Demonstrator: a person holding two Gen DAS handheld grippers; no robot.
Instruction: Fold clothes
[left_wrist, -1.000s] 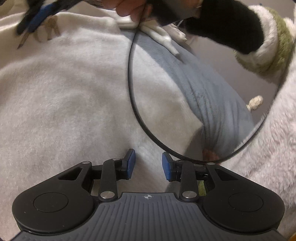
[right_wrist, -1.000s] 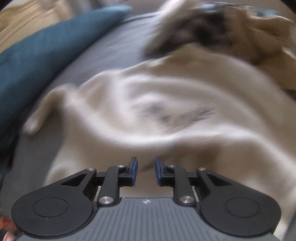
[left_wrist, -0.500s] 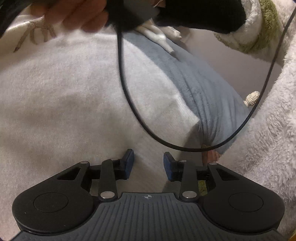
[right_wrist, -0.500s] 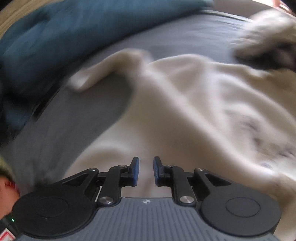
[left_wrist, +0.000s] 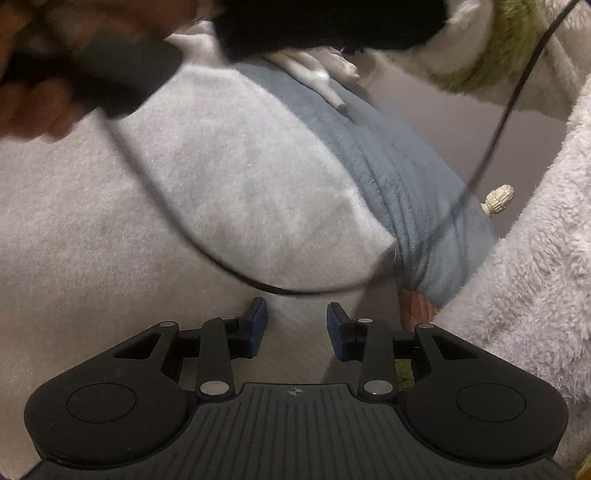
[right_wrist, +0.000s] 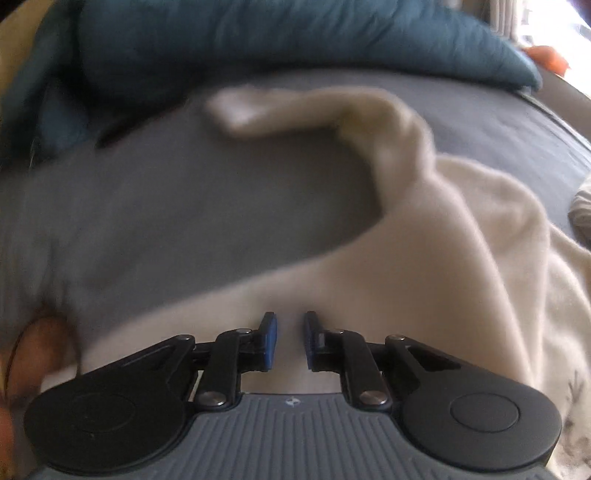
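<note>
The cream sweater (right_wrist: 443, 266) fills the lower right of the frame under the right tool (right_wrist: 286, 339), fingers slightly parted. The left tool (left_wrist: 297, 328), fingers apart and empty, hovers over white fleece (left_wrist: 184, 206).

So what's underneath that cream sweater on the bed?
Under the cream sweater a grey sheet shows beside it, with a teal duvet beyond. Whatever lies directly beneath the fabric is covered.

Sweatshirt (right_wrist: 424, 280) on bed (right_wrist: 184, 221), pillow (right_wrist: 277, 37) behind, sleeve (right_wrist: 295, 107) stretched left
</note>
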